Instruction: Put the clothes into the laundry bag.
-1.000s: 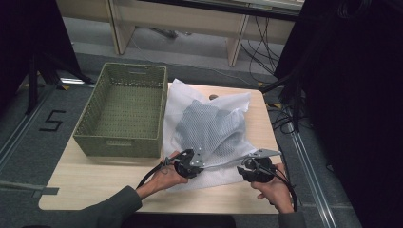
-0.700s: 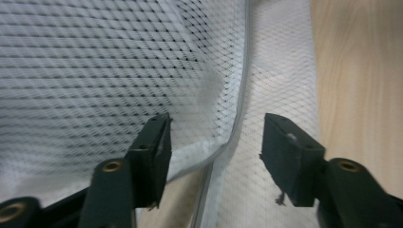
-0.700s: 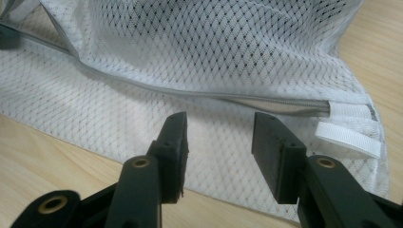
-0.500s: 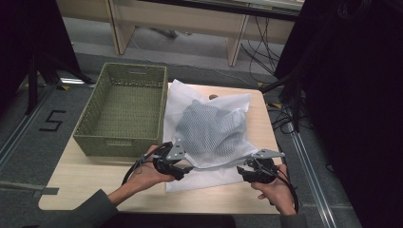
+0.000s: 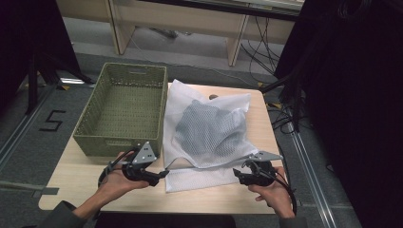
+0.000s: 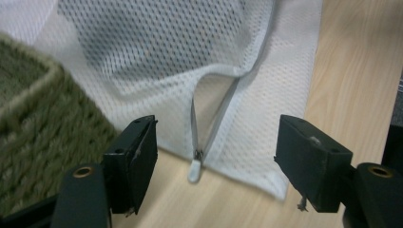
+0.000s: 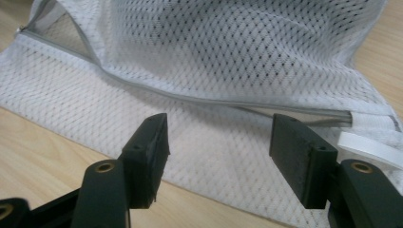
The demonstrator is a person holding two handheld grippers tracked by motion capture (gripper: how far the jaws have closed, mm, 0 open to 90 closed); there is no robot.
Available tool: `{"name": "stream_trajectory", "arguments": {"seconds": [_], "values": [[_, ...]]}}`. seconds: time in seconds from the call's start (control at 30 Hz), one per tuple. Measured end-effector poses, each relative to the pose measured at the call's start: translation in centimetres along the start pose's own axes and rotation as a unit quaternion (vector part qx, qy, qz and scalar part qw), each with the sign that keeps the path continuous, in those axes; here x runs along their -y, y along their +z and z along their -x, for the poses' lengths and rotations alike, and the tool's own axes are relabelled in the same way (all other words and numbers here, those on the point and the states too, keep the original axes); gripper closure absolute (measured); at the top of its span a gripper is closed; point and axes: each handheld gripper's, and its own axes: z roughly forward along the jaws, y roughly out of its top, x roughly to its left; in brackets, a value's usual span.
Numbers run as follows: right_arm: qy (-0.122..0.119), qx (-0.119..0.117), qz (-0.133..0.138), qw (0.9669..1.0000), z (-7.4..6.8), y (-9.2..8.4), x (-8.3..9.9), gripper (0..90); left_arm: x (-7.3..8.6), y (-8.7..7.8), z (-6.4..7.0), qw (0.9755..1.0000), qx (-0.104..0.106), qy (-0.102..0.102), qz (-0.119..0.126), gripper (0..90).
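**Mesh Laundry Bag: Zipper Opened, Both Tongs Released**

The white mesh laundry bag (image 5: 209, 137) lay flat on the counter (image 5: 76, 183), just beside the green woven basket (image 5: 123, 109) at its 9 o'clock side. A grey garment (image 5: 209, 128) showed through the mesh. The bag's long axis ran from 6 o'clock to 12 o'clock in the high view, with the zippered mouth at the 6 o'clock end, nearest the person. The zipper (image 6: 216, 114) ran crosswise, from 9 o'clock to 3 o'clock, and its pull tab (image 6: 194, 170) rested at the 9 o'clock end, off the bag's corner.

The left tongs (image 5: 164, 174) stood apart at the bag's near-left corner; the jaws had just been opening, and the pull tab lay between them in the left gripper view, untouched by either pad. The right tongs (image 5: 236, 173) stood apart at the near-right corner; the jaws had just been opening there also, over the lower mesh layer with nothing clamped.

Judged procedure for the step in hand:

1. Confirm the mouth gapes along its full length before reaching in.
2. Clamp one layer only, the upper lip above the zipper, so the mouth lifts open.
3. Keep the lower layer flat on the counter.
4. Avoid snagging mesh on the jaw edges.
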Motion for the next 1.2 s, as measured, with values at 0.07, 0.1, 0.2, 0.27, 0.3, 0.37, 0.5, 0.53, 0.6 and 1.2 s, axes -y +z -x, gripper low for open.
{"name": "stream_trajectory", "arguments": {"seconds": [0.07,0.1,0.2,0.27,0.3,0.37,0.5,0.53,0.6,1.2], "values": [[-0.025,-0.001,0.003,0.9997,0.0,0.1,0.2,38.4,0.6,-0.3,0.0,1.0,0.0,-0.008,-0.004,29.3],[-0.031,-0.001,0.003,0.9995,0.0,0.1,0.2,38.2,1.0,-0.4,0.0,0.9999,0.001,-0.015,-0.006,28.9],[-0.02,-0.001,0.01,0.9997,-0.4,0.0,0.3,37.4,1.5,-0.8,-0.2,0.9998,0.001,-0.016,-0.007,27.7],[-0.012,-0.005,0.008,0.9999,-0.6,-0.1,0.3,36.7,1.8,-1.1,-0.3,0.9998,-0.001,-0.016,-0.007,27.0],[-0.032,-0.002,0.018,0.9993,-0.4,0.0,0.4,36.4,2.0,-1.3,-0.2,0.9996,-0.002,-0.027,-0.007,26.6],[-0.025,-0.003,0.011,0.9996,-0.7,0.0,0.6,35.6,2.3,-1.5,-0.2,0.9996,-0.002,-0.028,-0.005,26.0],[-0.015,-0.01,0.004,0.9998,-1.1,-0.1,0.8,34.4,2.7,-2.0,-0.2,0.9994,-0.005,-0.034,-0.004,24.7],[-0.015,-0.01,0.004,0.9998,-1.1,-0.1,0.8,34.4,2.8,-2.1,-0.2,0.9994,-0.006,-0.032,-0.007,24.7],[-0.038,-0.015,0.005,0.9991,-1.1,-0.2,1.0,34.1,3.0,-2.4,-0.1,0.9992,-0.006,-0.04,-0.003,24.1],[-0.048,-0.02,-0.005,0.9987,-3.5,-0.9,3.0,32.2,5.8,-4.2,2.0,0.9979,-0.013,-0.06,-0.021,23.2]]}}
